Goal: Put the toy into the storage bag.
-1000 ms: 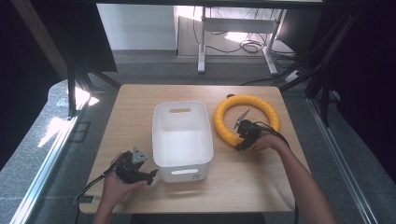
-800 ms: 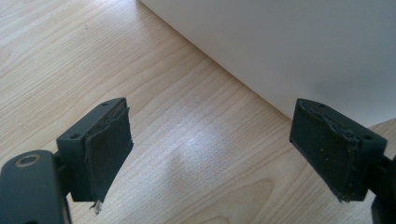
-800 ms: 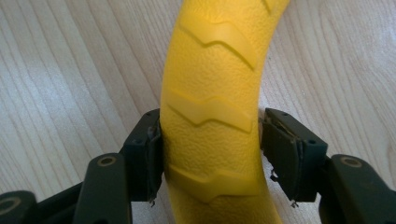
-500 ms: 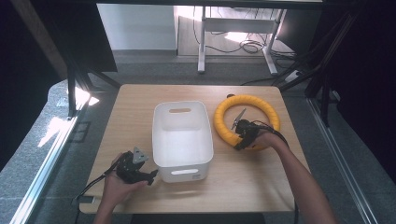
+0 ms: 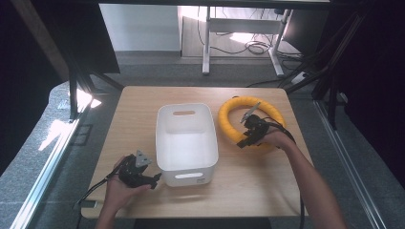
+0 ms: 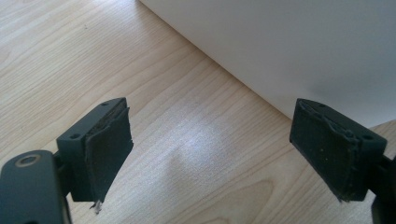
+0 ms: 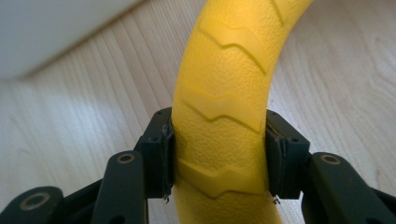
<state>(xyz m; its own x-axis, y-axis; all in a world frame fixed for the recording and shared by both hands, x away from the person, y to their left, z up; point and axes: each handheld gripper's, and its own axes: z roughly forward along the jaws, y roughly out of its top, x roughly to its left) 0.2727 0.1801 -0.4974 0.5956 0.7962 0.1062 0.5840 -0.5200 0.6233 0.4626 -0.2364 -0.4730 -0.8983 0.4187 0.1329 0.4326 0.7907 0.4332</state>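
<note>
A yellow ring with zigzag grooves (image 5: 231, 121) lies flat on the wooden table (image 5: 143, 102), right of a white plastic bin (image 5: 186, 143). My right gripper (image 5: 247, 137) has just been closing and is now shut on the ring's near-left arc; in the right gripper view both pads (image 7: 164, 156) press the sides of the yellow ring (image 7: 224, 116). My left gripper (image 5: 154, 180) rests at the table's near left, just left of the bin's front corner. It stands open in the left gripper view (image 6: 210, 154), with bare wood between its pads (image 6: 109, 147) and the white bin wall (image 6: 289, 51) just beyond.
The bin holds nothing that I can see and has handle slots at its front and back. Table edges run close to both hands; a cable trails from the left gripper off the near edge. Beyond the table are desk legs (image 5: 206, 43) and floor cables.
The right gripper's jaws have closed onto the yellow ring. Both hands have stayed nearly in place.
</note>
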